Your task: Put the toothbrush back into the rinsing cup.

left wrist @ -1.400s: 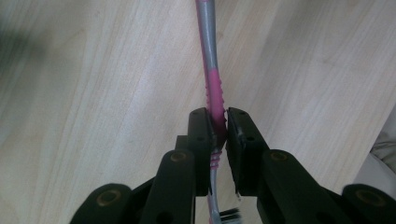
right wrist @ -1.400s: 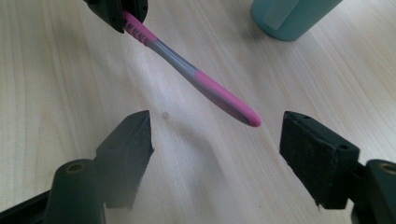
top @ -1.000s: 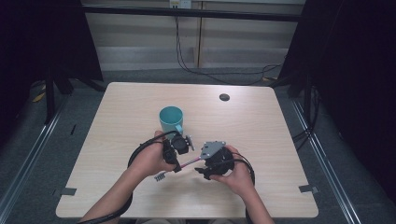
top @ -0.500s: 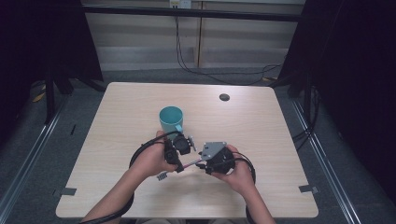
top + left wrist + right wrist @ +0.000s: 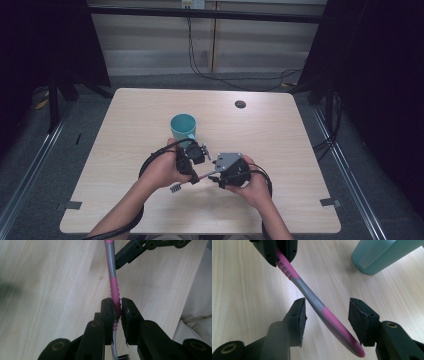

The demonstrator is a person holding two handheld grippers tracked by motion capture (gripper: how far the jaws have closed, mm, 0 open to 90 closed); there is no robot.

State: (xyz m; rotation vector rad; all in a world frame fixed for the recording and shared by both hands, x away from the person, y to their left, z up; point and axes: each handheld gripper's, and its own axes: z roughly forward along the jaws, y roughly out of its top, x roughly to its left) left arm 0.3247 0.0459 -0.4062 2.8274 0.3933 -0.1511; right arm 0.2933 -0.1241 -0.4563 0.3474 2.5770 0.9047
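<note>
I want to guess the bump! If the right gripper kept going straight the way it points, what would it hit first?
Probably the left gripper, shut on the toothbrush straight ahead. The right gripper already straddles that handle with open jaws. The cup sits off to one side.

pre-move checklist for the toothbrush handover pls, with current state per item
1. Left gripper clamped on the toothbrush at its ribbed pink grip: ok.
2. Handle end lies between the right gripper jaws: ok.
3. Right pads pressing the handle: not ok; gaps on both sides, though the jaws have just been opening and closing.
4. Teal cup upright beyond the grippers: ok.
5. Bristle head free of the table: cannot tell.
</note>
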